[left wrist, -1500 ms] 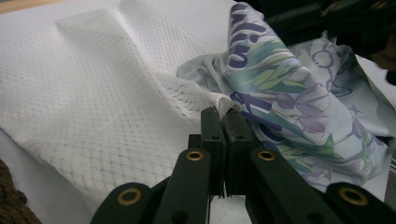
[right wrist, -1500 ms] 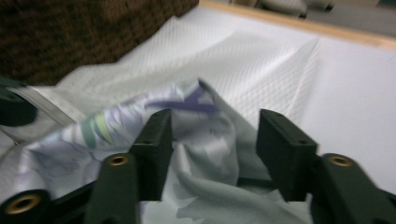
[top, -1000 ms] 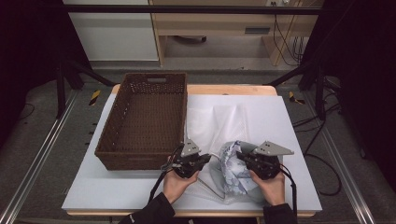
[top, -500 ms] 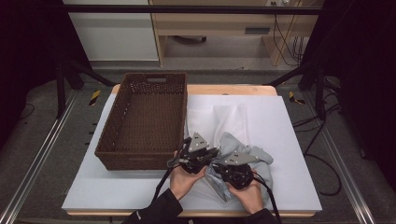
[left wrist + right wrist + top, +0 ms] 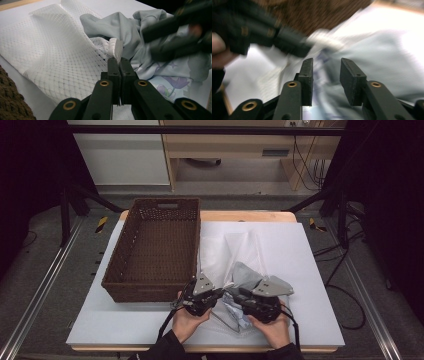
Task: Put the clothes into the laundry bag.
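Note:
A white mesh bag (image 5: 235, 250) lies on the table right of the wicker basket (image 5: 155, 247). A grey garment (image 5: 248, 274) with a floral print is bunched at the bag's near end. My left gripper (image 5: 117, 61) is shut on the mesh bag's (image 5: 50, 50) folded edge, with the grey garment (image 5: 120, 25) just beyond its tips. My right gripper (image 5: 325, 65) is open and blurred, low over the garment (image 5: 382, 55), nothing between its jaws. In the high view the left gripper (image 5: 221, 291) and right gripper (image 5: 235, 296) stand tip to tip near the table's front.
The basket (image 5: 312, 12) is empty, and its brown rim (image 5: 12, 100) lies close to my left gripper. White sheet (image 5: 310, 255) covers the table, with bare room to the right and at the front left. Cables trail from both grippers toward the person.
My right gripper has swung left and nearer the person, closing on the left gripper. The grey garment has spread out to the right. The left gripper has barely moved.

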`<action>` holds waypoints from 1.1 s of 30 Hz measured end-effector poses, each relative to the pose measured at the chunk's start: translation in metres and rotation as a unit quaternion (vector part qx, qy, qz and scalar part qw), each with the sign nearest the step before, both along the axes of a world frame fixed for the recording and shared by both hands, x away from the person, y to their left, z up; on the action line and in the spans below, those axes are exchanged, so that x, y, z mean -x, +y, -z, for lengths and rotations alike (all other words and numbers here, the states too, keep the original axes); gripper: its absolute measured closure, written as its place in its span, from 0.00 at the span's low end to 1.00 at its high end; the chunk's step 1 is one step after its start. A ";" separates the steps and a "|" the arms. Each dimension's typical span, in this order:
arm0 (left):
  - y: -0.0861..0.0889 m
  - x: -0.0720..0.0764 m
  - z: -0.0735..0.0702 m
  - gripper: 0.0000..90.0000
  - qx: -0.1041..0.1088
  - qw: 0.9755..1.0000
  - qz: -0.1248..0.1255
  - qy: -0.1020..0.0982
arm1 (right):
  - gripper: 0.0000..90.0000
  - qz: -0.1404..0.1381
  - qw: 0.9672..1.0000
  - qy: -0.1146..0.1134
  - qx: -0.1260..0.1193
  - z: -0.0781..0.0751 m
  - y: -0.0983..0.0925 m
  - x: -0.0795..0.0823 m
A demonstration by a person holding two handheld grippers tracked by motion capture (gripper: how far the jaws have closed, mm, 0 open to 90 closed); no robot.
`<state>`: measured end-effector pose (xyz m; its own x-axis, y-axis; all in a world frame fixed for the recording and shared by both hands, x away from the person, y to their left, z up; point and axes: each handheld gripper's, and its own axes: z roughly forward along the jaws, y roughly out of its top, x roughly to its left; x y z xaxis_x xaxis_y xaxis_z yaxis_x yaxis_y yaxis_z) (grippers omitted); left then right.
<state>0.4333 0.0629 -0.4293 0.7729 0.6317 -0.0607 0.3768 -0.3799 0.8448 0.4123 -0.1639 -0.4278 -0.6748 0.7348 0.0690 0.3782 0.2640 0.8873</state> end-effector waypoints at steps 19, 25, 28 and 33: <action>0.005 -0.008 0.003 0.98 0.003 1.000 -0.004 0.012 | 1.00 0.044 0.997 0.053 0.029 0.018 -0.024 -0.039; 0.004 -0.008 0.001 0.98 0.014 1.000 -0.007 0.016 | 1.00 -0.026 0.999 0.032 0.002 0.002 -0.010 -0.007; 0.004 -0.007 -0.002 0.98 0.013 1.000 -0.005 0.012 | 1.00 -0.042 0.998 0.043 0.025 0.011 0.003 -0.003; 0.005 -0.008 -0.002 0.98 0.015 1.000 -0.008 0.012 | 1.00 -0.022 0.998 0.055 -0.001 0.010 -0.003 -0.008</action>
<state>0.4418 0.0682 -0.4276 0.7610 0.6411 -0.0988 0.4030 -0.3479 0.8465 0.4204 -0.1667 -0.4376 -0.6942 0.7049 0.1453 0.4611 0.2806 0.8418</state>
